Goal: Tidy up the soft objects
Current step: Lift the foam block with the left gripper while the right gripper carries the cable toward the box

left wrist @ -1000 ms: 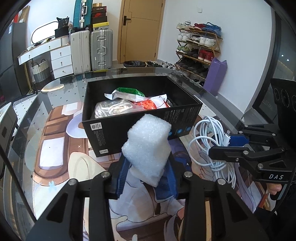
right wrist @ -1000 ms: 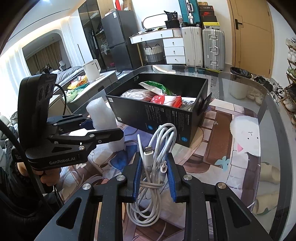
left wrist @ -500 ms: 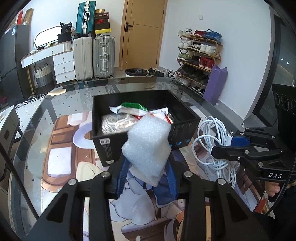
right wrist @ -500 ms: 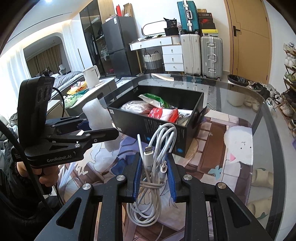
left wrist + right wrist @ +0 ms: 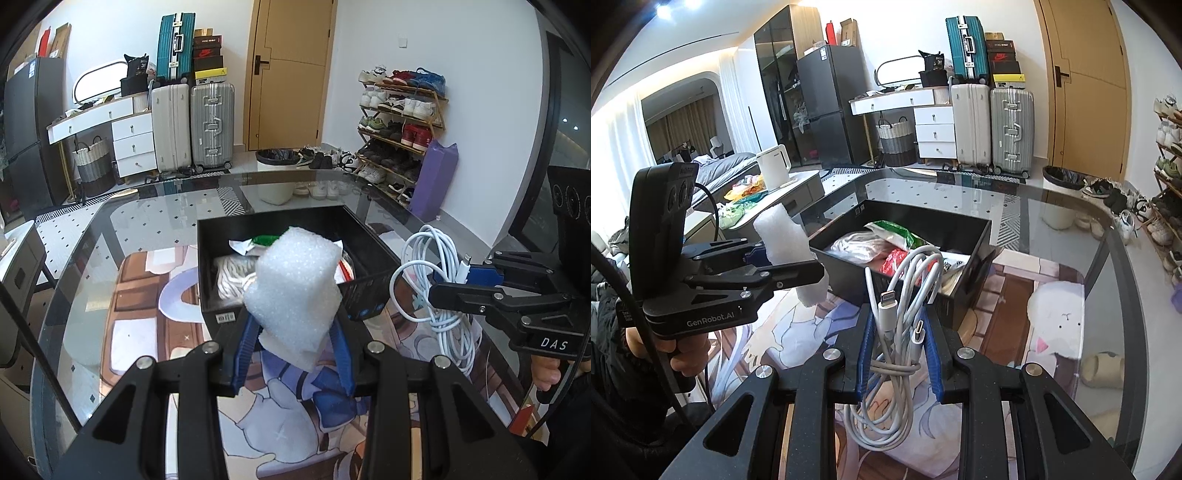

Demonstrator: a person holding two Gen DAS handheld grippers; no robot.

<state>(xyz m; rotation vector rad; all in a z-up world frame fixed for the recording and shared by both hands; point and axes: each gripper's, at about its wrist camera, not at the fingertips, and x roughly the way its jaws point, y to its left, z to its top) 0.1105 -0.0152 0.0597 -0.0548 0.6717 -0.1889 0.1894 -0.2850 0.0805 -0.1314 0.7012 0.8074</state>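
- Left wrist view: the white foam block (image 5: pixel 295 295) is clamped between the blue fingers (image 5: pixel 243 347) of the left gripper (image 5: pixel 293 350), held in the air just short of the near wall of the black box (image 5: pixel 369 295).
- Right wrist view: the coiled white charging cable (image 5: pixel 905 317) is clamped in the right gripper (image 5: pixel 897 354); its two plugs stand up between the fingers and its loops hang below them.
- Both items are off the desk; neither is over the box opening as far as these views show.
- Step in hand, as judged: carrying both soft items toward the box, pick-up complete, placement not yet done.
- Next move, as judged: bring each gripper forward over the box rim, lower, then let go. The cable loops hang loose and could catch on the near wall; the foam is tall and needs clearance.
- Box contents: a white bagged bundle (image 5: pixel 860 247), a green packet (image 5: pixel 897 232) and a red packet (image 5: pixel 895 260); free space appears toward the far side.
- Surface: a glass desk (image 5: pixel 1052 221) with a rounded far edge, an illustrated mat (image 5: pixel 147 295) beneath the box.
- Room: suitcases (image 5: pixel 195 125), a white drawer unit (image 5: pixel 133 144), a wooden door (image 5: pixel 288 74) and a shoe rack (image 5: pixel 399 122) beyond the far edge; a dark fridge (image 5: pixel 827 110) and a kettle (image 5: pixel 774 166) off the left edge.
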